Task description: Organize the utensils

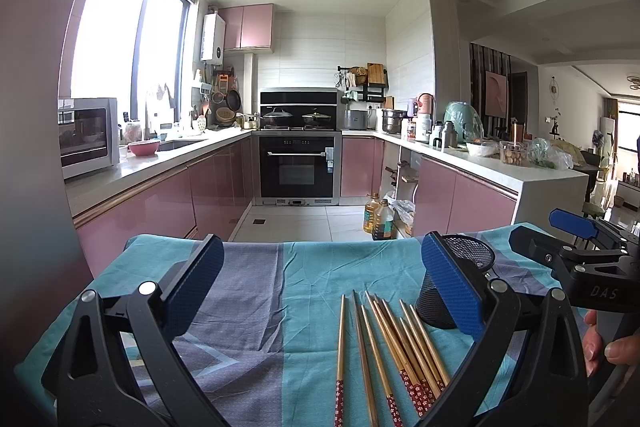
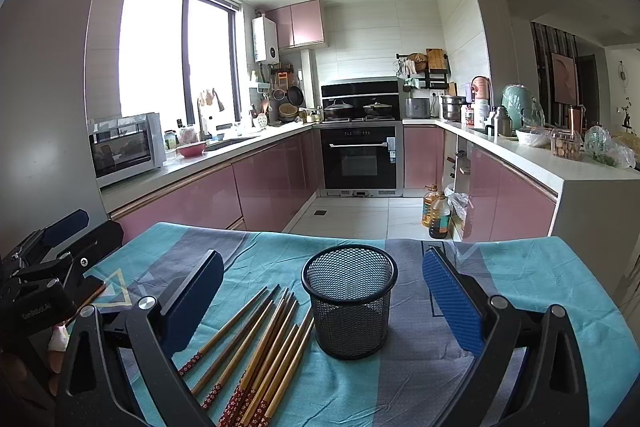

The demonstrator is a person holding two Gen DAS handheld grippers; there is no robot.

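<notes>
Several bamboo chopsticks with red patterned ends lie loose on a teal and grey tablecloth. A black mesh holder stands upright and empty just right of them. My left gripper is open above the cloth, nothing between its blue pads; the holder is partly hidden behind its right finger. My right gripper is open too, with the holder and the chopstick tips lying between its fingers in view. Each gripper shows at the other view's edge: right gripper, left gripper.
The cloth-covered table ends at its far edge, beyond which is tiled kitchen floor. Pink cabinets and counters line both sides, an oven at the back. Oil bottles stand on the floor. A hand holds the right gripper.
</notes>
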